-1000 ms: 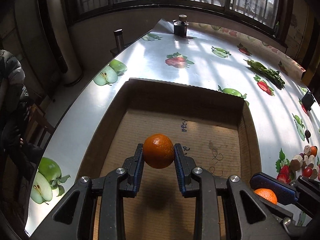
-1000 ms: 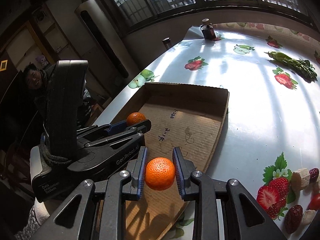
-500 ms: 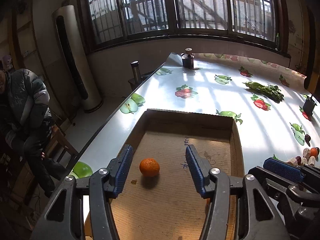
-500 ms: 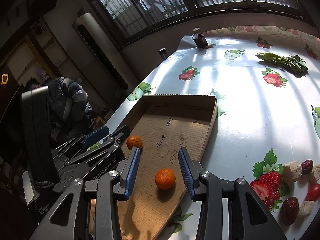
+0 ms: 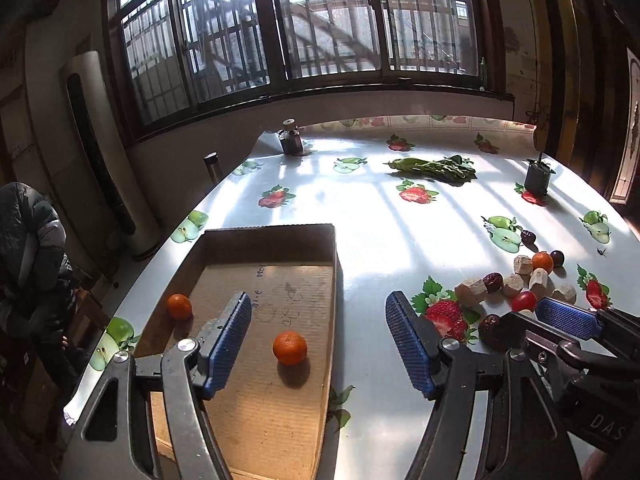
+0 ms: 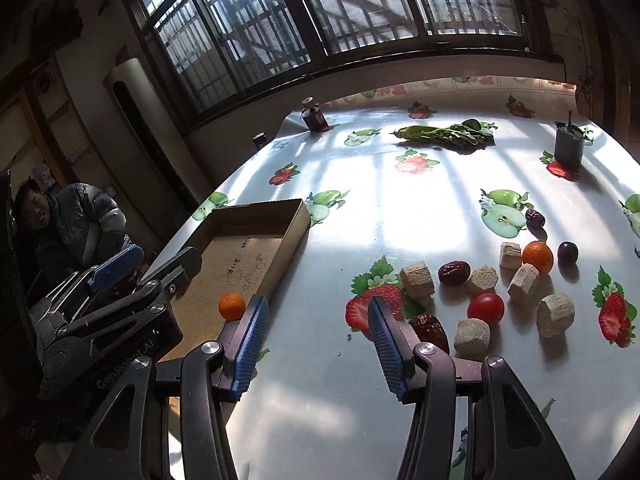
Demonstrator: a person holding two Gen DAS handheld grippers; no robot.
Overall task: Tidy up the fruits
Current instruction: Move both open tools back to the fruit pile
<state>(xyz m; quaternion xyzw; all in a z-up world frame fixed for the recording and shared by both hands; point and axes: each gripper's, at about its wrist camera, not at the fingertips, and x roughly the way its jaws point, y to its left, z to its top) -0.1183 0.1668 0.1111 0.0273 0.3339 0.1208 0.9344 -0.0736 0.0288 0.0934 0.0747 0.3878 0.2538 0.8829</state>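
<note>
A shallow cardboard tray (image 5: pixel 335 264) lies at the table's left edge; it also shows in the right wrist view (image 6: pixel 296 226). Two oranges lie in it: one near the left wall (image 5: pixel 179 306) and one nearer the right wall (image 5: pixel 290 347). The right wrist view shows one orange (image 6: pixel 232 306) in the tray. My left gripper (image 5: pixel 318 340) is open and empty above the tray's right side. My right gripper (image 6: pixel 314 344) is open and empty over the tablecloth, right of the tray. A loose pile lies further right: an orange (image 6: pixel 537 257), a cherry tomato (image 6: pixel 485 309), red dates (image 6: pixel 454 272) and pale chunks (image 6: pixel 417 280).
A fruit-print tablecloth (image 6: pixel 420 200) covers the table. Leafy greens (image 6: pixel 444 135), a dark jar (image 6: pixel 316 118) and a small dark pot (image 6: pixel 568 146) stand at the far side. A seated person (image 6: pixel 64 224) is beyond the table's left edge.
Both grippers opened and let their oranges drop into the tray. Both then rose and drew back to the right, the right one now over the tablecloth near the pile.
</note>
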